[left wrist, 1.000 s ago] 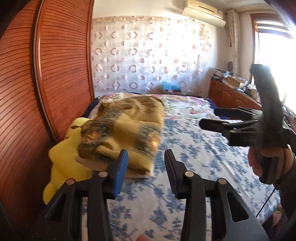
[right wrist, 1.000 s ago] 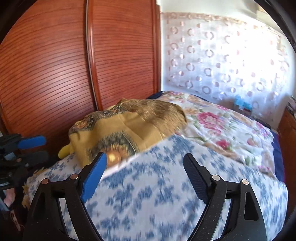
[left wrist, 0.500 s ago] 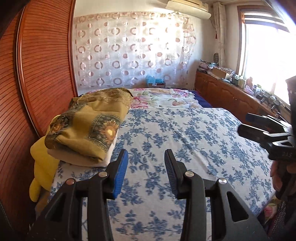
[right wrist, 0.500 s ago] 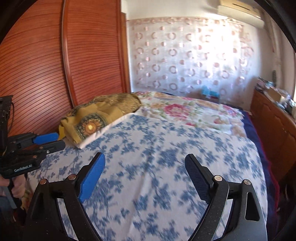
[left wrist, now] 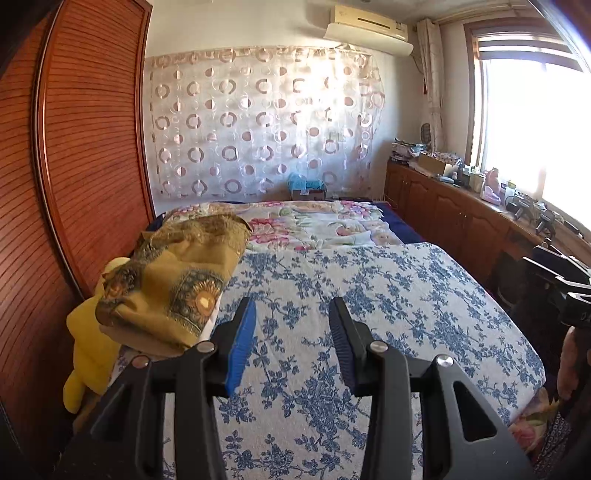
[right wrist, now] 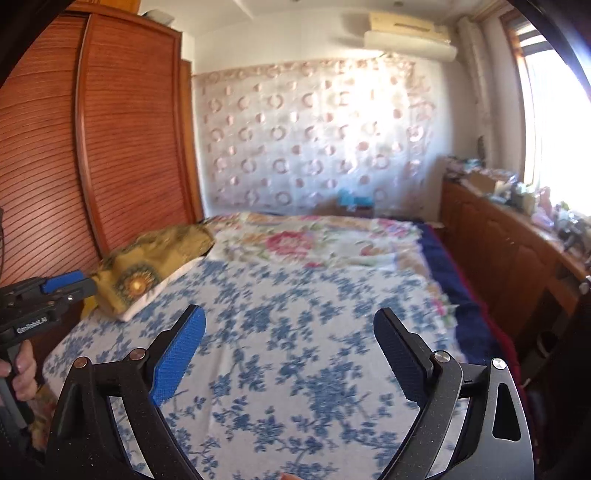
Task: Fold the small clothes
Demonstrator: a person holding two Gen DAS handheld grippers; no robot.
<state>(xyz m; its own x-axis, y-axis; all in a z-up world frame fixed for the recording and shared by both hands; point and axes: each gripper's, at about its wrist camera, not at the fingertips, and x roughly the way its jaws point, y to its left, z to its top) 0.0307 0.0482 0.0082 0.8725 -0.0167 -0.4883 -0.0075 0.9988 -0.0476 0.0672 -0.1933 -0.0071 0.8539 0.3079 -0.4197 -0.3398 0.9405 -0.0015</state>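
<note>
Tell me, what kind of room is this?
Most likely a bedroom. A big bed with a blue flowered cover fills it, a tall wooden wardrobe stands beside it, and an air conditioner hangs above a curtain with circles.

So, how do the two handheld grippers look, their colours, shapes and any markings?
Both are black, angular frames with silver round bolts. On each, the left finger carries a blue textured pad and the right a dark ribbed pad. The left gripper bears white lettering on its side, reading roughly "GenRobot.AI".

White bedspread (left wrist: 369,295) with blue flowers, mustard-yellow sunflower-patterned cloth (left wrist: 173,284), reddish-brown slatted wardrobe (left wrist: 85,147), ring-patterned pink-white curtain (left wrist: 258,125).
</note>
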